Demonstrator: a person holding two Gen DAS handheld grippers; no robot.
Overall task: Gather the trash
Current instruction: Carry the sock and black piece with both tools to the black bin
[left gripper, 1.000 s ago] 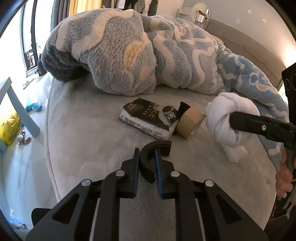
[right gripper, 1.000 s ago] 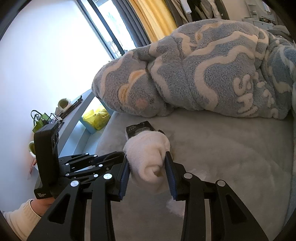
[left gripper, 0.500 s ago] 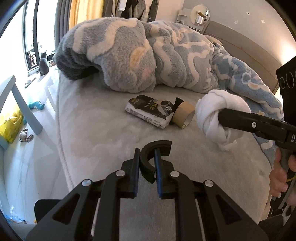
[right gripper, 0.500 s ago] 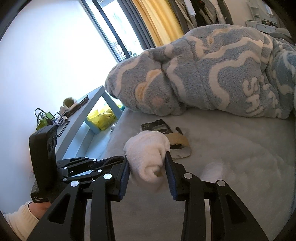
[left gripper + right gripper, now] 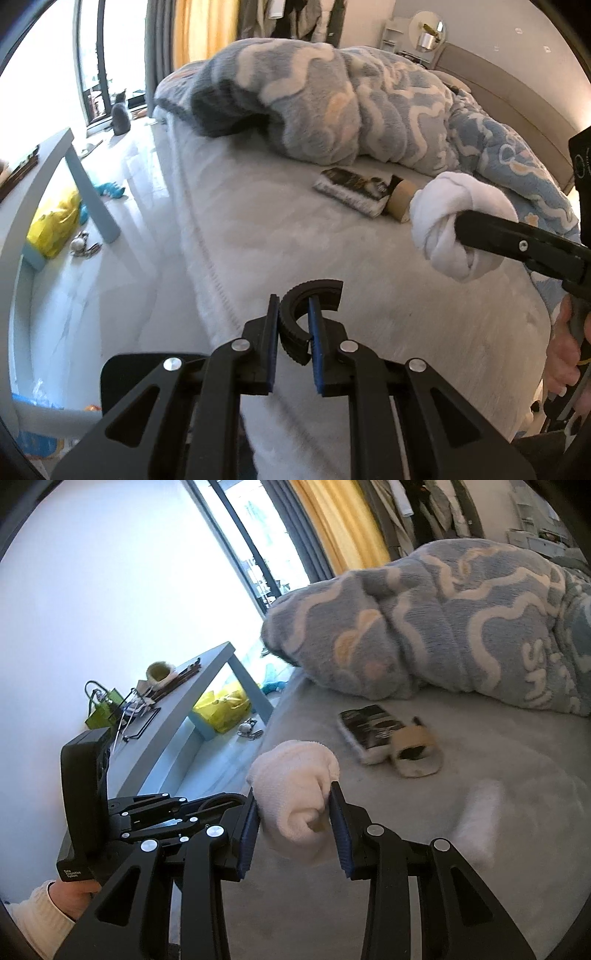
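Observation:
My left gripper (image 5: 293, 314) is shut on a black C-shaped ribbed plastic ring (image 5: 310, 306), held over the bed's near edge. My right gripper (image 5: 293, 805) is shut on a white rolled-up cloth bundle (image 5: 295, 794), which also shows at the right of the left wrist view (image 5: 454, 225). A black-and-white snack packet (image 5: 352, 186) and a cardboard tube (image 5: 400, 203) lie side by side on the grey bed (image 5: 295, 236), beyond both grippers. They also show in the right wrist view, the packet (image 5: 369, 731) left of the tube (image 5: 415, 749).
A thick blue-and-white fleece blanket (image 5: 332, 103) is heaped across the back of the bed. A grey-blue side table (image 5: 173, 709) with clutter stands left of the bed, a yellow bag (image 5: 51, 225) under it. A grey cat (image 5: 120, 116) sits by the window.
Both grippers have pulled back and swung left with their loads. The packet and tube now look farther away. The floor and side table fill more of the view.

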